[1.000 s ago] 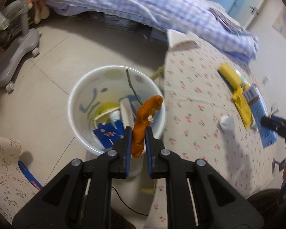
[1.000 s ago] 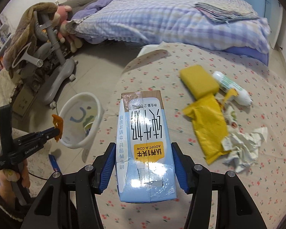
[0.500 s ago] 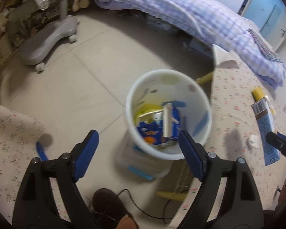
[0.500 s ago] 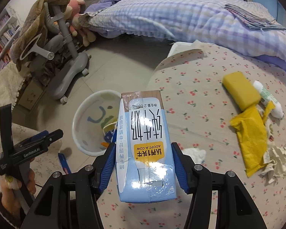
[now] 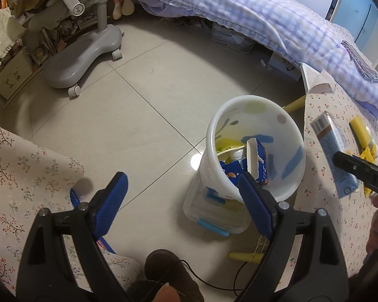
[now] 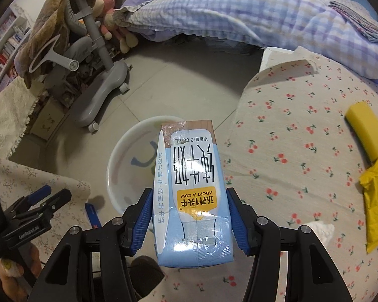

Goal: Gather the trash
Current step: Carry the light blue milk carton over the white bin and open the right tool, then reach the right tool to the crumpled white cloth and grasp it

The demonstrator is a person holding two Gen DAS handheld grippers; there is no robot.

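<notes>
Milk carton (image 6: 191, 201), pale blue with a yellow label, sits clamped in the right hand-held gripper (image 6: 190, 222).

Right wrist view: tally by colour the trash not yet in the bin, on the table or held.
Yellow: 2, the block and the crumpled bag.
White: 1, the tissue; more white bits at the right edge are too cut off to count.
Blue: 1, the milk carton in the right gripper.
Total: 4.
</notes>
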